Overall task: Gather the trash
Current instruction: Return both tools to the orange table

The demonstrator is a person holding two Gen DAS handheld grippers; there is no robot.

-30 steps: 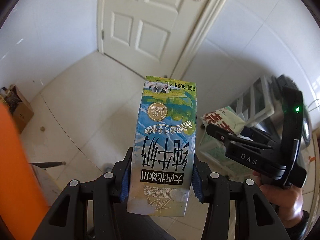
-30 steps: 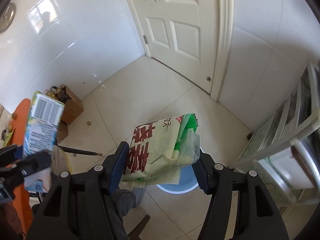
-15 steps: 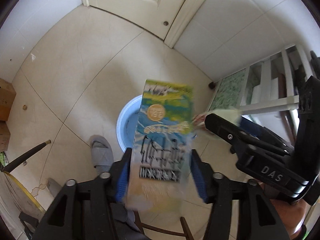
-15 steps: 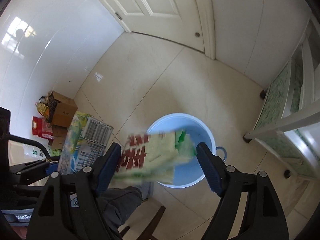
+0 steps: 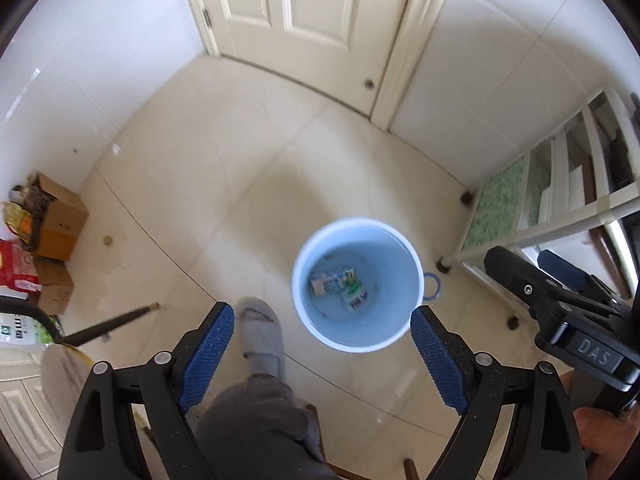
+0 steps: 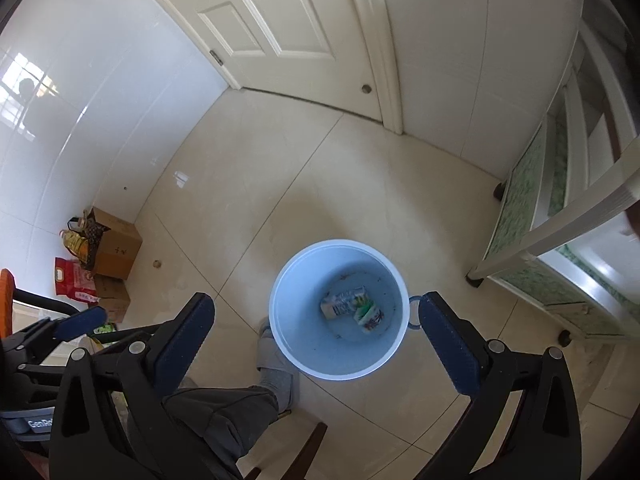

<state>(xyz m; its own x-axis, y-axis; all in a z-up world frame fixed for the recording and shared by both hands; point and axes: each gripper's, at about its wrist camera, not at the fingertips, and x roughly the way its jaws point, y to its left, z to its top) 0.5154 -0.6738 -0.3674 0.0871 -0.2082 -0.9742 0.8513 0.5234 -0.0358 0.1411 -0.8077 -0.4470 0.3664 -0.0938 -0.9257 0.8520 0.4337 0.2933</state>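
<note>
A light blue bin (image 5: 400,248) stands on the tiled floor below both grippers; it also shows in the right wrist view (image 6: 292,276). The milk carton (image 5: 330,282) and the green and white snack bag (image 5: 356,300) lie at its bottom; in the right wrist view the carton (image 6: 342,304) lies left of the bag (image 6: 370,316). My left gripper (image 5: 322,340) is open and empty above the bin. My right gripper (image 6: 316,326) is open and empty above the bin.
A white door (image 5: 308,12) is at the back. Cardboard boxes (image 5: 60,220) and a red bag (image 5: 16,268) sit at the left wall. A white shelf unit (image 5: 560,208) stands at the right. A leg and grey slipper (image 5: 262,332) are beside the bin.
Both grippers tilted down over the bin and opened. The milk carton left the left gripper and the snack bag left the right gripper; both now lie in the bin.
</note>
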